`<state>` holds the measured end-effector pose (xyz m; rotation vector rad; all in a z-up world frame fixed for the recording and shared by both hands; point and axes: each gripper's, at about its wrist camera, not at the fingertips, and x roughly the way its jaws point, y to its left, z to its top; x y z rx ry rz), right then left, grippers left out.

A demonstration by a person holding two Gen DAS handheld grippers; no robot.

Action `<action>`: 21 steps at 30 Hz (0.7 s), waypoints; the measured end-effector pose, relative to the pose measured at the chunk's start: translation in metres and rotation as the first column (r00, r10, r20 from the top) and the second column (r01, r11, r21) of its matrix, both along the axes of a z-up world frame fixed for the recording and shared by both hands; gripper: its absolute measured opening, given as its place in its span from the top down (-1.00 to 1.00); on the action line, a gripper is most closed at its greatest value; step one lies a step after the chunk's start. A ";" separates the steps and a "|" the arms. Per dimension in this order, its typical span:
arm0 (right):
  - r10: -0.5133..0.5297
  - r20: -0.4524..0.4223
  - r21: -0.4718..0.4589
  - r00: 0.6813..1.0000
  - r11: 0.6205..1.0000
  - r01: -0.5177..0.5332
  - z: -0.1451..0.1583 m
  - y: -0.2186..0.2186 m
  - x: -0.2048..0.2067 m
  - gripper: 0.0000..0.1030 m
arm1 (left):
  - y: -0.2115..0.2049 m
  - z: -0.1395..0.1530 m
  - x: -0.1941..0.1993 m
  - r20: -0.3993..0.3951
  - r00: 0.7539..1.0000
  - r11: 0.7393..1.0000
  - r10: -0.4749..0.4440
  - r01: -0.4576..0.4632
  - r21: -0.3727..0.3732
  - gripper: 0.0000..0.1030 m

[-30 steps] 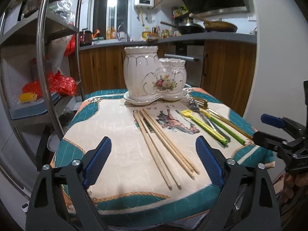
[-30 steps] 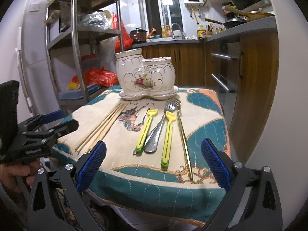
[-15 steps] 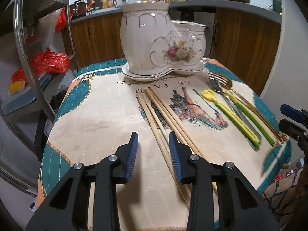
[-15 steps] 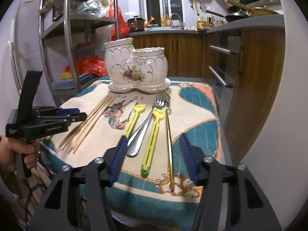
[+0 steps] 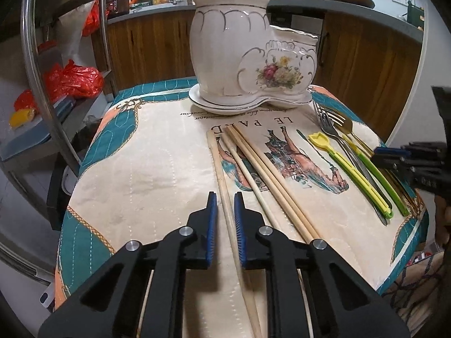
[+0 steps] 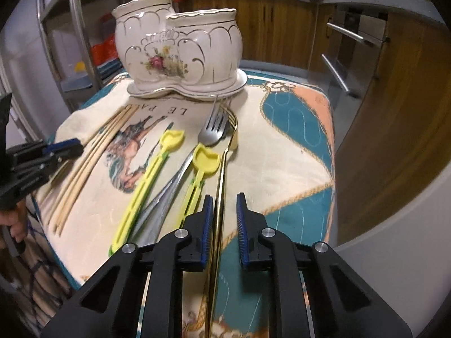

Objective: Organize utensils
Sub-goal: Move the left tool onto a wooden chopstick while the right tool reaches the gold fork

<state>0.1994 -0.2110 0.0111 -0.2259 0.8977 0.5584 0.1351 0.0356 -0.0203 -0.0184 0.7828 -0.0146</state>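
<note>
A white floral ceramic utensil holder [image 5: 248,56] with two compartments stands on its saucer at the table's far side; it also shows in the right wrist view [image 6: 180,48]. Several wooden chopsticks [image 5: 253,169] lie mid-table. My left gripper [image 5: 225,205] is low over the cloth, its jaws nearly closed around the leftmost chopstick [image 5: 222,180] with small gaps still showing. My right gripper [image 6: 224,205] straddles the gold fork [image 6: 222,166], its jaws narrowed, gaps on both sides. Two yellow-green plastic utensils [image 6: 143,186] and a silver fork [image 6: 208,132] lie beside it.
A quilted teal, cream and peach cloth [image 5: 141,169] covers the small table. A metal shelf rack [image 5: 42,70] with red bags stands to the left. Wooden kitchen cabinets [image 6: 366,84] and drawer handles are behind and to the right.
Both grippers have dropped towards the table and narrowed from wide open: the left around the leftmost chopstick, the right around the gold fork's handle.
</note>
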 end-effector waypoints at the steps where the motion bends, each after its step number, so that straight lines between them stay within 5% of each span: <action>1: 0.005 -0.015 -0.015 1.000 1.000 -0.005 0.001 0.003 0.004 0.66 | 0.000 0.000 0.001 -0.008 1.000 1.000 -0.006 0.006 0.004 0.74; 7: 0.065 -0.147 -0.132 0.987 0.988 -0.085 0.007 0.020 0.027 0.66 | 0.002 0.009 0.028 -0.164 0.983 0.996 -0.084 0.087 0.013 0.74; 14: 0.093 -0.305 -0.227 0.948 0.959 -0.167 0.006 0.038 0.051 0.64 | 0.010 0.017 0.068 -0.401 0.896 0.981 -0.190 0.189 -0.044 0.72; 21: 0.086 -0.314 -0.198 0.946 0.968 -0.154 0.004 0.041 0.058 0.82 | 0.006 0.017 0.072 -0.448 0.878 0.983 -0.166 0.183 -0.007 0.72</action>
